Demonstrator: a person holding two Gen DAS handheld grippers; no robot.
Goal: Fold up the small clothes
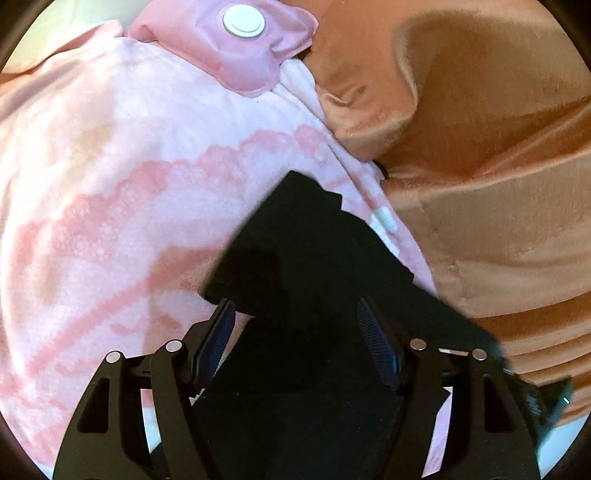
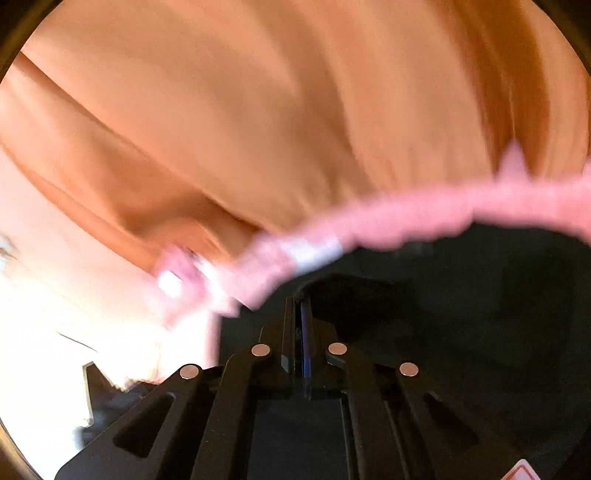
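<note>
A black garment (image 1: 306, 236) lies crumpled on a pink and white fleece blanket (image 1: 110, 184). My left gripper (image 1: 297, 317) hovers over its near part. The jaws stand wide apart, the cloth lies between the ribbed pads (image 1: 218, 332), and neither pad presses on it. From there the garment stretches away to the lower right. In the blurred right wrist view my right gripper (image 2: 301, 302) is shut, with a fold of the black garment (image 2: 461, 314) rising at its tips, so it seems pinched there. The blanket's pink edge (image 2: 406, 218) crosses just beyond the tips.
Orange-brown bedding (image 1: 498, 184) fills the right side and rises in folds; it also fills the upper part of the right wrist view (image 2: 258, 110). A pink hot-water bag with a white cap (image 1: 243, 22) rests at the blanket's far edge.
</note>
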